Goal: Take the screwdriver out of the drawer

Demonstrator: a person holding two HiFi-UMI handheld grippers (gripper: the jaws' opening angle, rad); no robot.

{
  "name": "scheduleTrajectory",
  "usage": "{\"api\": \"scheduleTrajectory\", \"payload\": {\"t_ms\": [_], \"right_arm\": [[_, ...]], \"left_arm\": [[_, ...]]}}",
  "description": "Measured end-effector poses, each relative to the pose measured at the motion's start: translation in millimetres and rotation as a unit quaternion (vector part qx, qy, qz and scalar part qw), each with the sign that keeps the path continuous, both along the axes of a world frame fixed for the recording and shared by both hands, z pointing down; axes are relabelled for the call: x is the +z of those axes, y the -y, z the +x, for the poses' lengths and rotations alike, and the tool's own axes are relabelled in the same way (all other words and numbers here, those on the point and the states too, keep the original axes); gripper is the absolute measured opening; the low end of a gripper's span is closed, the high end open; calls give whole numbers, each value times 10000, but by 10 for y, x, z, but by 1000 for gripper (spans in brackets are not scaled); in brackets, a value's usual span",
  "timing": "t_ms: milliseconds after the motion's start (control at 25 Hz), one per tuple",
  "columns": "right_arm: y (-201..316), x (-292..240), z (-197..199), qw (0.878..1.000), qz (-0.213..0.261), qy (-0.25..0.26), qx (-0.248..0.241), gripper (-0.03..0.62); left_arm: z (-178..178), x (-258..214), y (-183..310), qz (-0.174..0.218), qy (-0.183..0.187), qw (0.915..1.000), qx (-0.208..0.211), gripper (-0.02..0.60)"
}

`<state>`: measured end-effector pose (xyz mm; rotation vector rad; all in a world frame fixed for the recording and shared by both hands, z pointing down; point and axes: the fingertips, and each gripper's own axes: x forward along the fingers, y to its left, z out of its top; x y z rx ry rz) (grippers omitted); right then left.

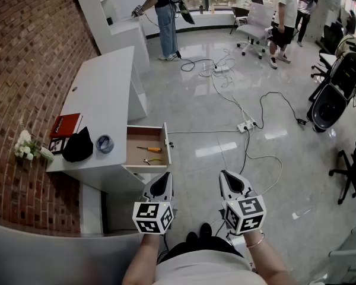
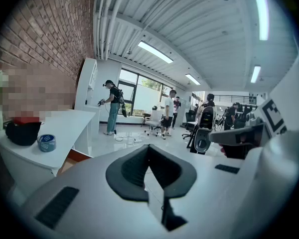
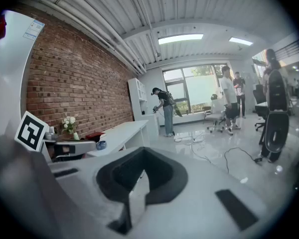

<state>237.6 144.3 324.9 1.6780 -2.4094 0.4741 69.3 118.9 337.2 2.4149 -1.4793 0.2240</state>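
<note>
In the head view, a screwdriver (image 1: 148,149) with an orange handle lies inside the open wooden drawer (image 1: 165,145) of a white desk (image 1: 107,82). A yellow-handled tool (image 1: 153,161) lies just nearer in the same drawer. My left gripper (image 1: 161,185) and right gripper (image 1: 231,181) hang side by side near my body, well short of the drawer, both pointing forward. Both are shut, with nothing held. In the left gripper view the left gripper (image 2: 148,149) shows dark pads meeting. The right gripper (image 3: 142,151) looks the same in its own view.
On the desk stand a blue tape roll (image 1: 105,143), a black cap (image 1: 78,146), a red book (image 1: 66,125) and white flowers (image 1: 28,148). A brick wall runs along the left. Cables and a power strip (image 1: 247,124) cross the shiny floor. People and office chairs (image 1: 256,22) are at the back.
</note>
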Motion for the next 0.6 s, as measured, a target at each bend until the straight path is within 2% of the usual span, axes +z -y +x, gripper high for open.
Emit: {"api": "scheduleTrajectory", "payload": {"t_ms": [280, 600], "right_arm": [[49, 1, 104, 9999, 71, 93, 97, 2], [178, -15, 210, 9994, 126, -96, 308, 2]], "left_arm": [[79, -20, 35, 68, 54, 10000, 28, -8], [100, -37, 86, 65, 89, 9999, -12, -8]]}}
